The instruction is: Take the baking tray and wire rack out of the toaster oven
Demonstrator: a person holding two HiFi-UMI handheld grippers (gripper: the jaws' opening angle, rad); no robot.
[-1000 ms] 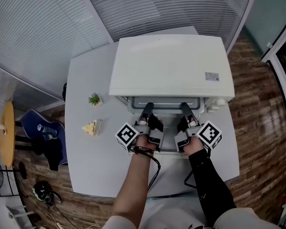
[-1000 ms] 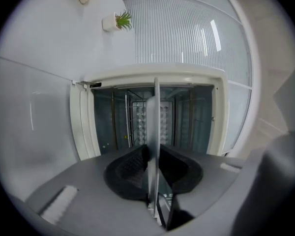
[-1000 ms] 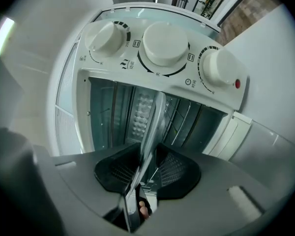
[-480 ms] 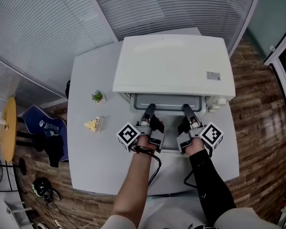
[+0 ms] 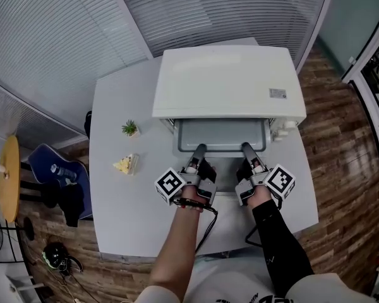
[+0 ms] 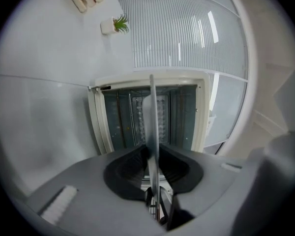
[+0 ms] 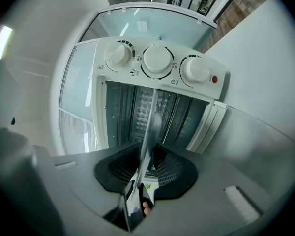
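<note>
While your left gripper (image 5: 198,150) and right gripper (image 5: 246,148) pinched the tray (image 5: 222,134) by its lip, you needed to pull level (neither side leading) clear of the oven (image 5: 227,81).

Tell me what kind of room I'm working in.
Probably an office or meeting room rather than a kitchen: the toaster oven sits on a plain white table, slatted blinds cover the walls behind it, and the floor is wood-patterned.
</note>
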